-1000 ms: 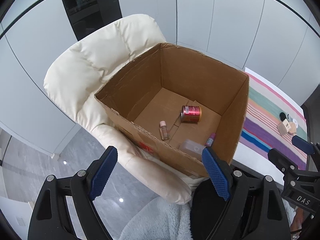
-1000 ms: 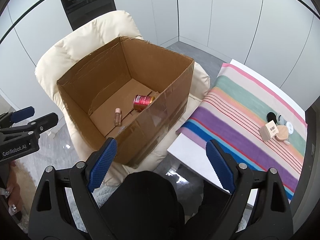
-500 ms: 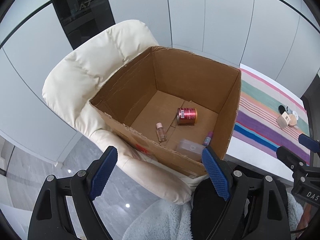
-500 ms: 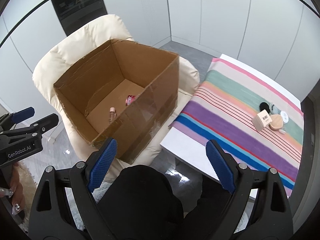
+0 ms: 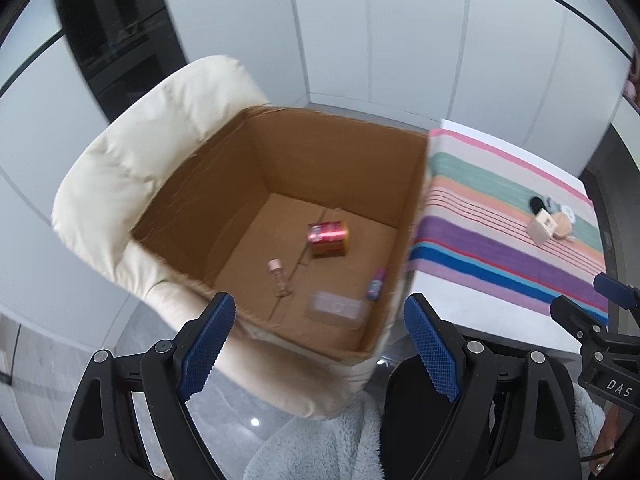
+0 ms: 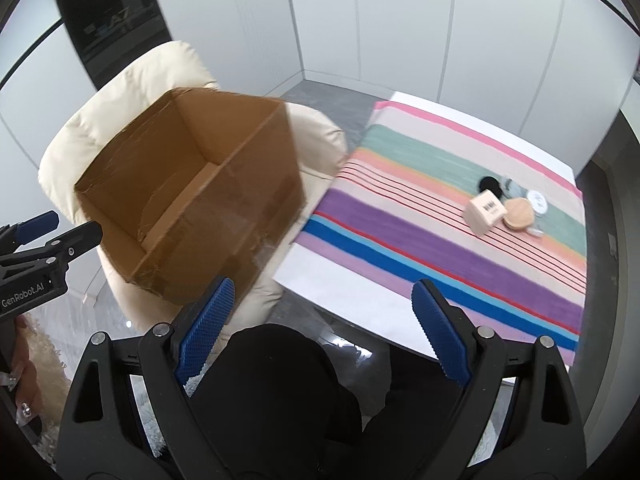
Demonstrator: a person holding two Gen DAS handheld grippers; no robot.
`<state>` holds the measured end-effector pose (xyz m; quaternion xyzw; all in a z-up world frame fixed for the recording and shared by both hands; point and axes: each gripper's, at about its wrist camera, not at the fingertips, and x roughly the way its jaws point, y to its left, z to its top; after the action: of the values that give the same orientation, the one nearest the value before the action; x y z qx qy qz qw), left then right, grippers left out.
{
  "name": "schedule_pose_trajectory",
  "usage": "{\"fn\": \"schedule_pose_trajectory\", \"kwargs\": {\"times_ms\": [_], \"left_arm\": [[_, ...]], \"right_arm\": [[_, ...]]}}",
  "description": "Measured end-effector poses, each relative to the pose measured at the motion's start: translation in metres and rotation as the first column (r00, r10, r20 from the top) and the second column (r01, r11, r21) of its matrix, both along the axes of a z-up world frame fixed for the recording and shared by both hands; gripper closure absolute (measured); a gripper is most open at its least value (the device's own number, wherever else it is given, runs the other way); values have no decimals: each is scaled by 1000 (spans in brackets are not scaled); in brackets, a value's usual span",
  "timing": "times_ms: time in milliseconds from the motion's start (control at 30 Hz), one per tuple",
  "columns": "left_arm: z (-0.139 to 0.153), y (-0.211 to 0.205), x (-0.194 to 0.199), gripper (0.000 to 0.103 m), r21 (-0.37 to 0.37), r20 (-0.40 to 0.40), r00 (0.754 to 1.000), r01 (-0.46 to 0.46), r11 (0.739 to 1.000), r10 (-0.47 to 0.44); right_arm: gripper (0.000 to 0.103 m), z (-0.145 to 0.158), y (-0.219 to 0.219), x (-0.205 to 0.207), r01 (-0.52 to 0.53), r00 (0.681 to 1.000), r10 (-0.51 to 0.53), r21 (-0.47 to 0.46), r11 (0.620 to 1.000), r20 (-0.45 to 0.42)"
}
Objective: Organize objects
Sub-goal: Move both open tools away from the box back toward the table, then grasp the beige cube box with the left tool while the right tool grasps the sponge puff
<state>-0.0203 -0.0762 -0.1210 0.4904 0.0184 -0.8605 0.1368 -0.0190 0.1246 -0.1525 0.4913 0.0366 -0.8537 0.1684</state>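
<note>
Looks like a home living space: cream padded armchair [image 5: 132, 168], white panelled walls [image 5: 416, 36], striped cloth [image 6: 460, 216] on a white table [image 6: 352, 300], glossy grey floor tiles [image 5: 236, 412].

Box [image 6: 208, 216] floor hidden by near wall in right view; small round items [image 6: 516, 204] blurred, unidentifiable.
</note>
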Motion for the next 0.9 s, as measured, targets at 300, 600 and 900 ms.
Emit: {"fn": "schedule_pose_trajectory", "kwargs": {"times_ms": [300, 600, 900], "left_arm": [[-7, 66, -30, 15, -5, 24, 988, 156, 988, -155], [-8, 125, -54, 15, 4, 25, 967, 255, 967, -255], [-16, 185, -73, 15, -17, 53, 930, 366, 931, -364]], "right_arm": [[11, -3, 68, -3, 128, 992, -128, -1, 992, 9], [11, -20, 138, -5, 276, 961, -275, -13, 961, 41], [11, -38, 192, -8, 360, 931, -359, -14, 933, 68]]}}
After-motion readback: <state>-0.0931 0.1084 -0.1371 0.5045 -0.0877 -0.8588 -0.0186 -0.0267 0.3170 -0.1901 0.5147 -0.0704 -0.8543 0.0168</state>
